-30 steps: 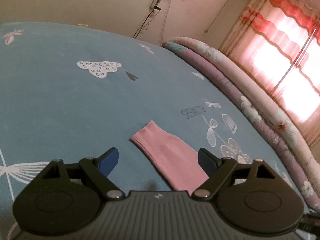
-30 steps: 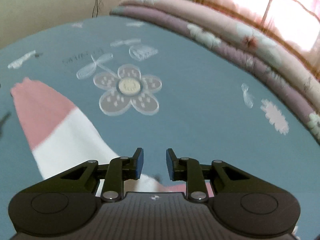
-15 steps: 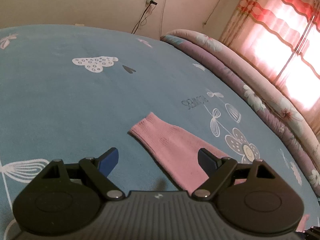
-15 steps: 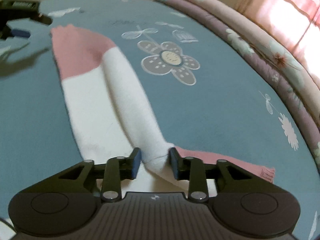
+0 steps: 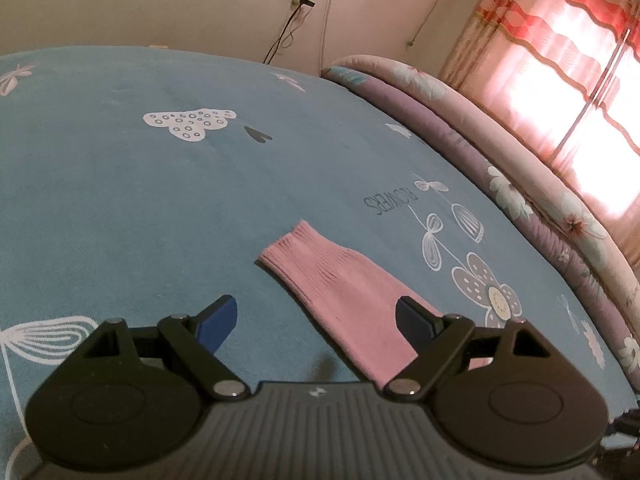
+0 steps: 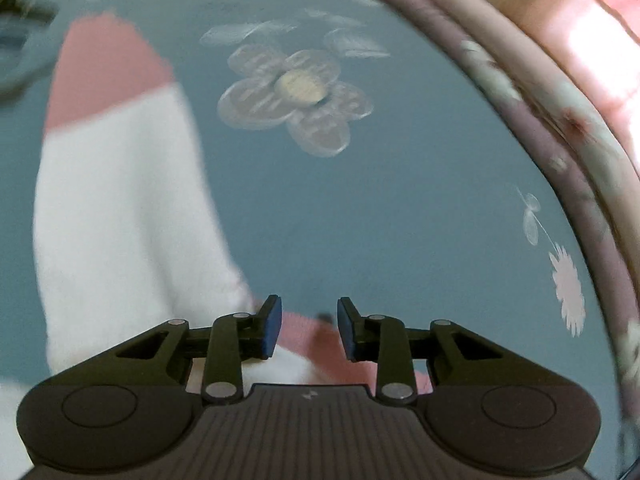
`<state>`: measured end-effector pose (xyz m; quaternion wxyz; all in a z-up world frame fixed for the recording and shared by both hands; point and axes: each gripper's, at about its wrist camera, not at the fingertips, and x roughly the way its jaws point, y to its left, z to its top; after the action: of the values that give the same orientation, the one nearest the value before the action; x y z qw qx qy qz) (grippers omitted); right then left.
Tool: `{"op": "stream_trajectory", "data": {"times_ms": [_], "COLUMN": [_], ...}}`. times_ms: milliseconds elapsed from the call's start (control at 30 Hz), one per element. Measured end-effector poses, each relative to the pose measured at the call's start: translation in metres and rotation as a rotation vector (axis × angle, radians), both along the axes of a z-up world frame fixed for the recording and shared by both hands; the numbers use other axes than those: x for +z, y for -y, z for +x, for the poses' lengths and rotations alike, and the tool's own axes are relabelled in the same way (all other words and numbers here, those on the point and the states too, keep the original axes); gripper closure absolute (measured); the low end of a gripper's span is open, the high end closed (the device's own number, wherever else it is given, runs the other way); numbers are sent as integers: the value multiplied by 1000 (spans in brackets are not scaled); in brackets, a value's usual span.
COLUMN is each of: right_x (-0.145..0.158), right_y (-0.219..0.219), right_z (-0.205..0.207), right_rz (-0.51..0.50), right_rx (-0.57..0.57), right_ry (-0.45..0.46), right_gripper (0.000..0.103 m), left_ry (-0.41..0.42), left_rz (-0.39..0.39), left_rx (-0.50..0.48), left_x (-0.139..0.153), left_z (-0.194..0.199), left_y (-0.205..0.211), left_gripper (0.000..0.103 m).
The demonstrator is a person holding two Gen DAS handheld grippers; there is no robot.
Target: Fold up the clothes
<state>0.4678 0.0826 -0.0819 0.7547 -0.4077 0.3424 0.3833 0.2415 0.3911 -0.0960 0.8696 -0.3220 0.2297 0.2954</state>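
Note:
A long sock lies flat on the blue bed sheet (image 5: 120, 208). Its pink ribbed cuff (image 5: 340, 276) reaches away from me in the left wrist view. My left gripper (image 5: 316, 312) hovers over that cuff, open wide and holding nothing. In the blurred right wrist view the white middle of the sock (image 6: 120, 200) runs up to the pink cuff (image 6: 104, 68). My right gripper (image 6: 309, 312) hangs just above the sock's other pink end (image 6: 304, 344). Its jaws are closing with that pink end below the gap, and the pads are not pressing on it.
A rolled floral quilt (image 5: 520, 184) lines the right side of the bed, also in the right wrist view as the quilt (image 6: 540, 92). A bright curtained window (image 5: 580, 80) stands behind it. Cables hang on the far wall (image 5: 304, 0). Printed flowers (image 6: 296, 92) mark the sheet.
The right gripper has rolled and sunk toward the sock's near pink end, and its jaws stand wider than a second ago. The left gripper has hardly moved.

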Motion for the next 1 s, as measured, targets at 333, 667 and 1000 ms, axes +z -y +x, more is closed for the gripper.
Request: {"op": "stream_trajectory", "data": {"times_ms": [333, 667, 1000], "right_x": [-6, -1, 15], "right_y": [9, 11, -4], "right_z": [4, 2, 16], "right_rz": [-34, 58, 161], "right_rx": [109, -7, -86], "right_ry": [-84, -66, -16], "right_gripper": [67, 96, 91], "left_ry": [-28, -27, -28], "left_rz": [31, 24, 14], "left_rx": [-19, -23, -16], "left_x": [-1, -1, -4], "left_z": [7, 8, 9], "left_y": [6, 7, 5], "left_gripper": [17, 17, 17]}}
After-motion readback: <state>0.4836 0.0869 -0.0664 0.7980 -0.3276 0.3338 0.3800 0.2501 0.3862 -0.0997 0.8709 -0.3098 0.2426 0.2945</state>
